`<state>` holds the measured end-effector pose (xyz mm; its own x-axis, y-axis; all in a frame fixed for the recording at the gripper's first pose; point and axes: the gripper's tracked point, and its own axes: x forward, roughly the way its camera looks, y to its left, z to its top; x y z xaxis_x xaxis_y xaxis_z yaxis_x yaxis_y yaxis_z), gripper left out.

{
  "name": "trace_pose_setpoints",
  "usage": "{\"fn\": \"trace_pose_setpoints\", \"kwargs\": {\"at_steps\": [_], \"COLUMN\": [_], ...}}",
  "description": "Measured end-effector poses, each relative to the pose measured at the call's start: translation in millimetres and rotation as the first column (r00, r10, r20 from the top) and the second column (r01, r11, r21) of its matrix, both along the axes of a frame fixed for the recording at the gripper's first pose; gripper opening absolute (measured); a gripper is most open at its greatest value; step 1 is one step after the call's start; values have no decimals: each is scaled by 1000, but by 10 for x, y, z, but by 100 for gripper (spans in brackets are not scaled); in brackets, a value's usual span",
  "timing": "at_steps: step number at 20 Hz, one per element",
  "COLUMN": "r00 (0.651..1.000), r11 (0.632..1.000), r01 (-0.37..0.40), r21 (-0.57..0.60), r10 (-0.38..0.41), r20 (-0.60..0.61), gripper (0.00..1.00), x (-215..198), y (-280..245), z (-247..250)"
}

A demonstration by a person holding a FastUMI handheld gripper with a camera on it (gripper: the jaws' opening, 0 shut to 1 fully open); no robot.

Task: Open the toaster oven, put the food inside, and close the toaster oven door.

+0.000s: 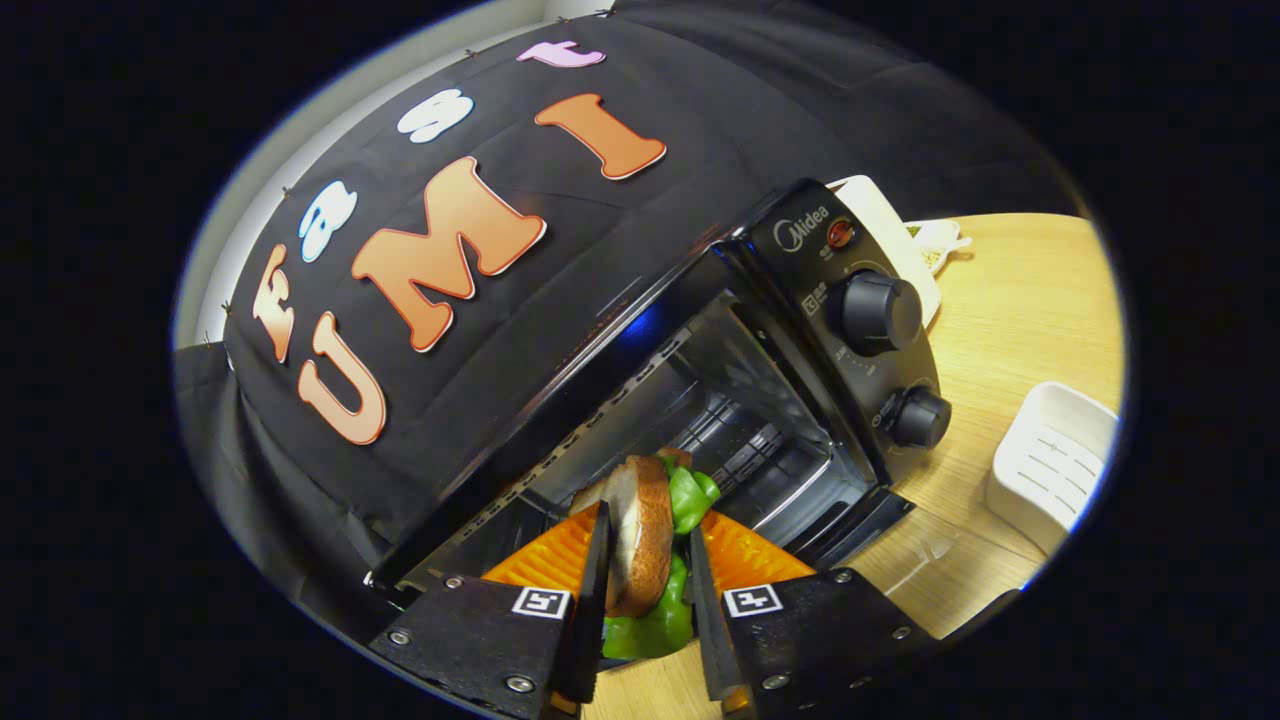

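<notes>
Gripper (648,545) clamps one sandwich (645,530) | one open toaster oven (800,330), two knobs

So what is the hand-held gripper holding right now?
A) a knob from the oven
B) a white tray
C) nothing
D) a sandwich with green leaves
D: the hand-held gripper has both fingers pressed on the sandwich, bread with green leaves, right in front of the open toaster oven.
</notes>
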<state>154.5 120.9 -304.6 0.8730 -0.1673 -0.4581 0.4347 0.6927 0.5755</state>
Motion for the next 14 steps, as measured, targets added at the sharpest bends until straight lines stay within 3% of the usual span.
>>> {"fn": "trace_pose_setpoints", "kwargs": {"at_steps": [3, 7, 11, 14], "r00": [1000, 998, 993, 993], "r11": [999, 984, 925, 913], "r01": [-15, -45, -107, -115], "r21": [-44, -172, -364, -391], "r10": [14, 37, 84, 103], "r20": [-29, -50, -79, -50], "gripper": [55, 60, 65, 63], "x": [-35, -61, -86, -129], "y": [-97, -196, -285, -325], "z": [-20, -22, 154, 330]}}
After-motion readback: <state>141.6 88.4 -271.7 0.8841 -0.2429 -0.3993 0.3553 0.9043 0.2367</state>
